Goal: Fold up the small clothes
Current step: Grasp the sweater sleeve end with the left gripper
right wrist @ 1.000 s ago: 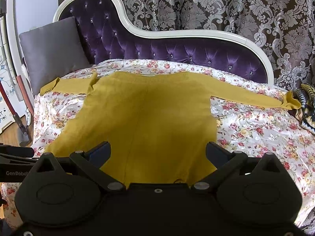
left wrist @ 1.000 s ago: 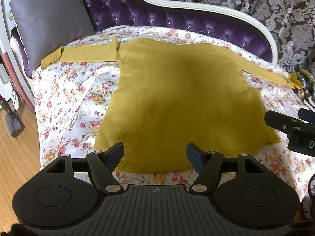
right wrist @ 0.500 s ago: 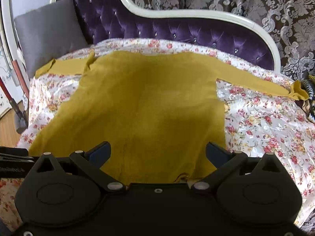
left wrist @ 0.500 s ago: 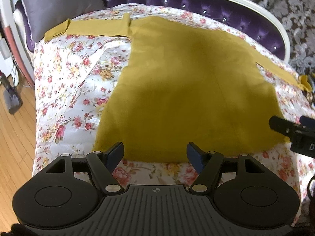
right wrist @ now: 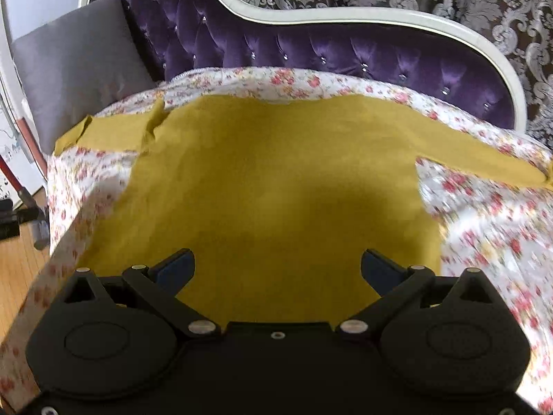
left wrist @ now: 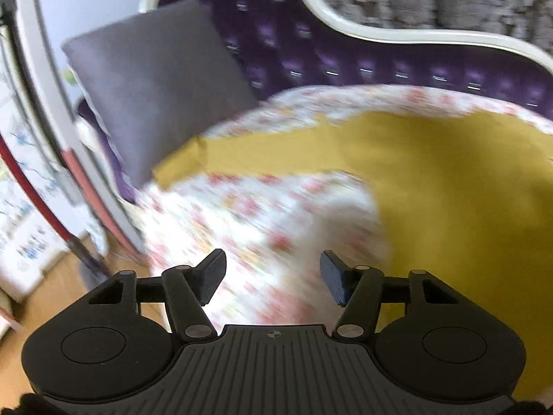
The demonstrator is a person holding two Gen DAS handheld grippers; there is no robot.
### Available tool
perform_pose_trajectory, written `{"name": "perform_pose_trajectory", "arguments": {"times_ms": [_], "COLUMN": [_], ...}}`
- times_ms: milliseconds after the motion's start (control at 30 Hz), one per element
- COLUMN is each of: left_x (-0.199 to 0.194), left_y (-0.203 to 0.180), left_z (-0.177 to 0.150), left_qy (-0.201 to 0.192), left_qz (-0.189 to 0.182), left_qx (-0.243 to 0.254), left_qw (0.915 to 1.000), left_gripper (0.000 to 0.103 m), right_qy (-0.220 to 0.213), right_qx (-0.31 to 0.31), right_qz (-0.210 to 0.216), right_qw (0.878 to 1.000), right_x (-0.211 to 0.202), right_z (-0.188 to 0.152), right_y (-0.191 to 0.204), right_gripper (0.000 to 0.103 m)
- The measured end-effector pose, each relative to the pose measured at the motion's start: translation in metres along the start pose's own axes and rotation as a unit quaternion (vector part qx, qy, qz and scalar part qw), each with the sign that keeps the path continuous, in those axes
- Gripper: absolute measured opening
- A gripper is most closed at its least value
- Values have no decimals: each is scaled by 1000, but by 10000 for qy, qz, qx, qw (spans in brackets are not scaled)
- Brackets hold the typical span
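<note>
A mustard-yellow sweater (right wrist: 276,180) lies flat on the floral sheet (right wrist: 484,228), both sleeves spread out. In the left wrist view, which is blurred, the sweater's body (left wrist: 466,200) is at the right and its left sleeve (left wrist: 262,152) runs to a cuff by the pillow. My left gripper (left wrist: 273,278) is open and empty over the bare sheet (left wrist: 262,221) left of the sweater. My right gripper (right wrist: 278,268) is open and empty over the sweater's lower body, near the hem.
A grey pillow (left wrist: 155,83) leans at the left end of the purple tufted sofa back (right wrist: 345,55). The bed's left edge drops to a wooden floor (right wrist: 17,266). A red-handled tool (left wrist: 41,204) stands by the wall.
My left gripper has swung left, off the sweater's hem and toward the left sleeve and pillow. My right gripper has moved closer in over the sweater. Both stay open.
</note>
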State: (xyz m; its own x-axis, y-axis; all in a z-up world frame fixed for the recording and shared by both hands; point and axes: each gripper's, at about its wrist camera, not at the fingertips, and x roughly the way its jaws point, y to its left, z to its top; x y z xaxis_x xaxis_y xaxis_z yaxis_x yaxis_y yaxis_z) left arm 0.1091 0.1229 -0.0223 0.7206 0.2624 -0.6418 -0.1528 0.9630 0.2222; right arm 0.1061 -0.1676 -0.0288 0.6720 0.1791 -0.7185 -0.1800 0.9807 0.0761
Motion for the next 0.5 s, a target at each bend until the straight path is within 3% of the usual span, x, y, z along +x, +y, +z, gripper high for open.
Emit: {"name": "perform_pose_trajectory", "arguments": {"times_ms": [100,200,500], "left_x": [41,81,176], "left_y": [24,44,64], "left_z": [17,32,57], "left_qy": [-163,-231,-344], "left_qz": [455,645,909], "left_qx": [-2,42,319], "left_qw": [9988,9976,9948], "left_gripper": [48,40,38], "right_qy": [-21,-16,133], "right_qx": [-25,-28,32], "right_qz": [64,138,235], "right_qw": [10000,9999,9996], "right_x": [17,31,69], "right_z": [14,24,42], "right_y": [9,16,24], "right_gripper": [102,102,102]}}
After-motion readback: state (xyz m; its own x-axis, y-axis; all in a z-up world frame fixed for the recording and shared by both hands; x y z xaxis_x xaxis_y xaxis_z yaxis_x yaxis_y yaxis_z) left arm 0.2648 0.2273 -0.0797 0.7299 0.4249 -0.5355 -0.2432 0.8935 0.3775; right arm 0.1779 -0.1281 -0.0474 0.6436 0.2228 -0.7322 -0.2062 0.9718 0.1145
